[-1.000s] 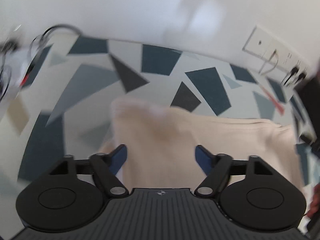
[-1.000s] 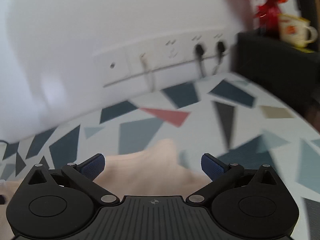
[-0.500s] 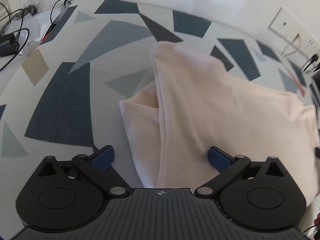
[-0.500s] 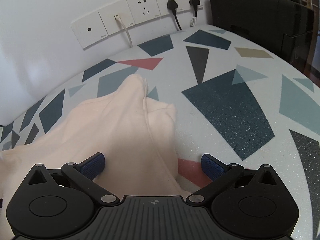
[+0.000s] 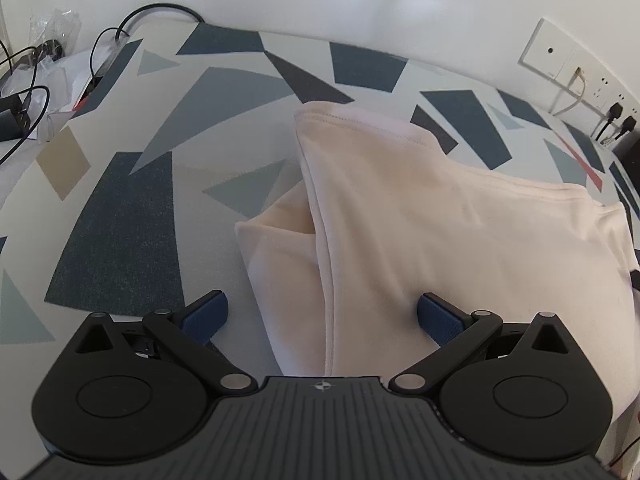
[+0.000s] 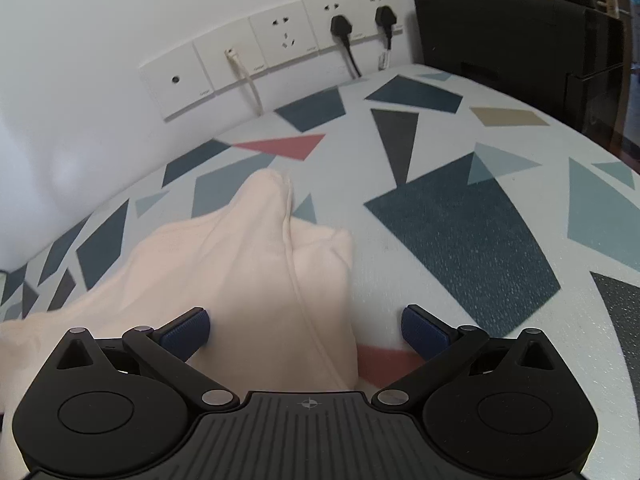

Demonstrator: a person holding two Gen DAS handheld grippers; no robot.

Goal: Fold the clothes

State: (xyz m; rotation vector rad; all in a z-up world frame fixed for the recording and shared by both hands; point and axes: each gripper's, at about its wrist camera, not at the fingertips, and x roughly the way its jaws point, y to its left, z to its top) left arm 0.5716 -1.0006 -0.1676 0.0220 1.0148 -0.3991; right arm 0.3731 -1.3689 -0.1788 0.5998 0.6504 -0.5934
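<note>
Both hand-held grippers, left (image 5: 322,316) and right (image 6: 306,330), are hovering wide apart over the cream garment (image 5: 440,232) (sleeves folded in), lining up to pinch each edge.

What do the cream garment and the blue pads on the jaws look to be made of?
Cream garment: soft matte knit, probably cotton jersey; it drapes in loose folds and has a double-stitched hem. Blue pads: probably rubber or textured plastic, matte, with a fine dotted grip pattern. Patterned surface beneath: looks like a woven or printed cloth with a grainy texture.
</note>
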